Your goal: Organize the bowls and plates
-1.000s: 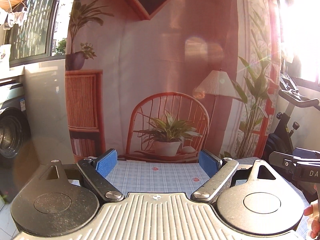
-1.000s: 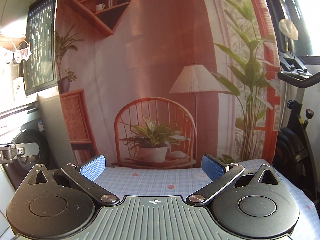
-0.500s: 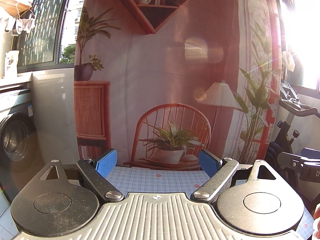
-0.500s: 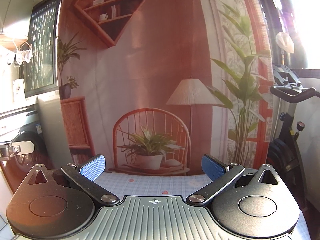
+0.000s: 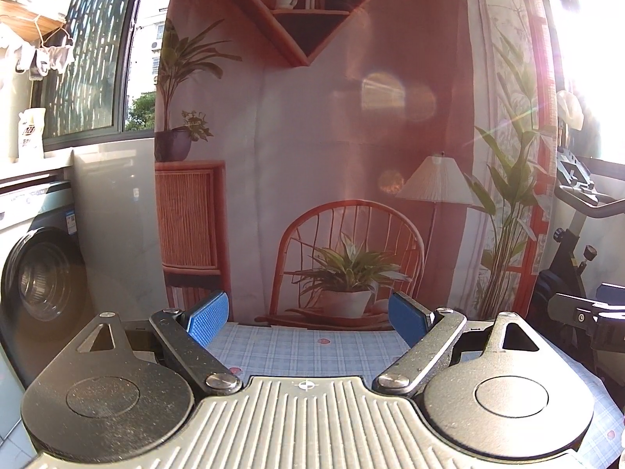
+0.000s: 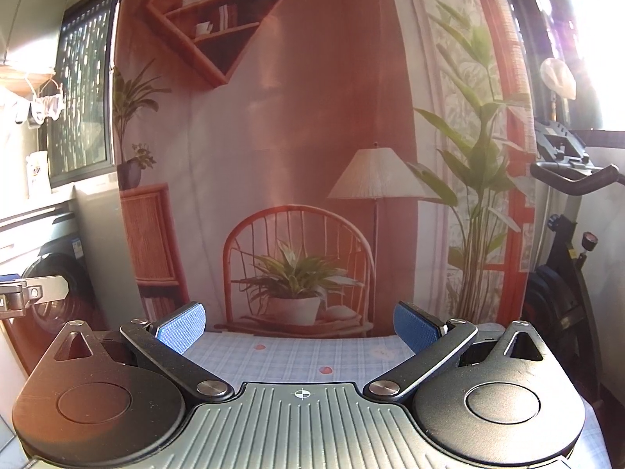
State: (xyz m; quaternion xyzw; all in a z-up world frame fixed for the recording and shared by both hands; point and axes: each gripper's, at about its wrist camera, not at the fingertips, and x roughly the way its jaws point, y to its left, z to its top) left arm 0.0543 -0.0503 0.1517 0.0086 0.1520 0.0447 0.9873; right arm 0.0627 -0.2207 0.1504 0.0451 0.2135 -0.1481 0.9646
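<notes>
Left tool (image 5: 306,318): ribbed matt grey plastic body, blue rough-textured pads (image 5: 206,318), brushed metal links. Right tool (image 6: 300,326): same finish. Desk (image 5: 308,346): checked cloth cover, matt. Backdrop (image 5: 332,136): printed fabric, faint creases. Washer (image 5: 39,273): glossy door.

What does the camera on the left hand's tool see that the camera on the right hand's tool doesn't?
Only the left view shows the right tool entering at its right edge, plus a green tree through the window. Only the right view shows the left tool at its left edge. Both show their own open tool, blue pads apart and empty, over a checked tablecloth, a printed backdrop, a washing machine and an exercise bike. No plates or bowls appear in either.
</notes>
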